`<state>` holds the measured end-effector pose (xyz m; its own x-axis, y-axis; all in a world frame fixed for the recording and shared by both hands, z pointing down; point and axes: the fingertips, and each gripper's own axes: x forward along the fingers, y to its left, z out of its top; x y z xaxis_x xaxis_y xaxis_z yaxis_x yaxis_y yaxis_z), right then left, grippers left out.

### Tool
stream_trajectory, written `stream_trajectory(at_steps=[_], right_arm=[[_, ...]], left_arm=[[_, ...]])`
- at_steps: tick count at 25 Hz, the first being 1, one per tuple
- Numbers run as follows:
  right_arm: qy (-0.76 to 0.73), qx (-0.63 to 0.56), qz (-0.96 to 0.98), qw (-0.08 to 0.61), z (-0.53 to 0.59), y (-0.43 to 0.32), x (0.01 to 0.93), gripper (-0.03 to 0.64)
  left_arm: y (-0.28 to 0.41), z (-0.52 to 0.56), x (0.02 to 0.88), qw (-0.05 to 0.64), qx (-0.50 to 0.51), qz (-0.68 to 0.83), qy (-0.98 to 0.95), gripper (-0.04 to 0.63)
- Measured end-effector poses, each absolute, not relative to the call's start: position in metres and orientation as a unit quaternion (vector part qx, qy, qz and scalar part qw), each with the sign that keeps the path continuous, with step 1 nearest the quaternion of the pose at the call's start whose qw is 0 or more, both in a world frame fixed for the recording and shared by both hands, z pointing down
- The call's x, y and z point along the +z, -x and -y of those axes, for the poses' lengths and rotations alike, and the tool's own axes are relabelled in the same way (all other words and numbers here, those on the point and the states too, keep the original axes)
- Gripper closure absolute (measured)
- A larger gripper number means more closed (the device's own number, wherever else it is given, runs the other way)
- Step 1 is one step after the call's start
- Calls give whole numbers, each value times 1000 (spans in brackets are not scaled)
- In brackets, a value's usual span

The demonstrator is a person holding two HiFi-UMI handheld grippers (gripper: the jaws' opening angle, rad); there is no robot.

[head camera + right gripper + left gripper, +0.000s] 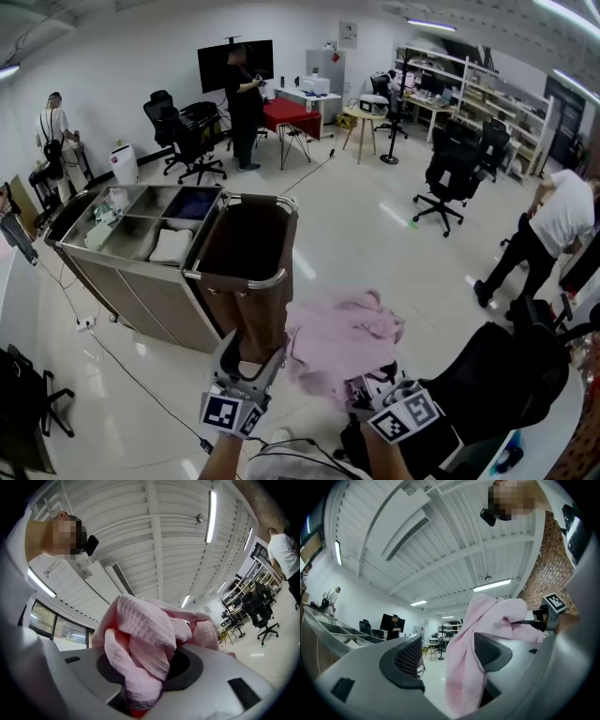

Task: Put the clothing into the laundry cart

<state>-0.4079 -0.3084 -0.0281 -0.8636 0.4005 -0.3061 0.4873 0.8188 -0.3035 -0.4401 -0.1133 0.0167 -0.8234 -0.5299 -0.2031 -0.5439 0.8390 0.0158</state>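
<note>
Just left of middle in the head view, the laundry cart point(141, 291) stands with its brown bag point(246, 239) open. The pink clothing point(342, 342) hangs right beside it at lower centre, outside the cart. The right gripper point(150, 667) is clamped tight on a bunch of that cloth, while the left gripper point(447, 656) holds its jaws apart, pinching nothing.

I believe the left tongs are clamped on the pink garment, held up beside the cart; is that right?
Not quite: it is the right tongs that are clamped on the pink garment, as the right gripper view shows; the left tongs stand open. The garment is indeed held up beside the cart.
</note>
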Motion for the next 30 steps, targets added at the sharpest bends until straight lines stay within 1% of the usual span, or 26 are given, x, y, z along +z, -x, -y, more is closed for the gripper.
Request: stream_trajectory(at_steps=[4, 8, 11, 21, 26, 30], right_arm=[[-232, -182, -949, 114, 271, 437, -29, 446], [-233, -182, -949, 108, 238, 461, -30, 446], [-234, -185, -949, 102, 219, 478, -30, 446], [-307, -189, -930, 76, 146, 553, -24, 446], [-343, -196, -915, 80, 124, 613, -25, 446], [-388, -160, -905, 69, 106, 690, -14, 445]], left_arm=[[462, 77, 20, 95, 28, -952, 289, 255], [473, 49, 7, 92, 41, -950, 297, 255], [481, 20, 15, 94, 21, -953, 288, 255], [520, -53, 26, 83, 41, -972, 214, 255], [558, -76, 24, 88, 29, -981, 170, 255], [603, -88, 20, 93, 14, -987, 129, 255]])
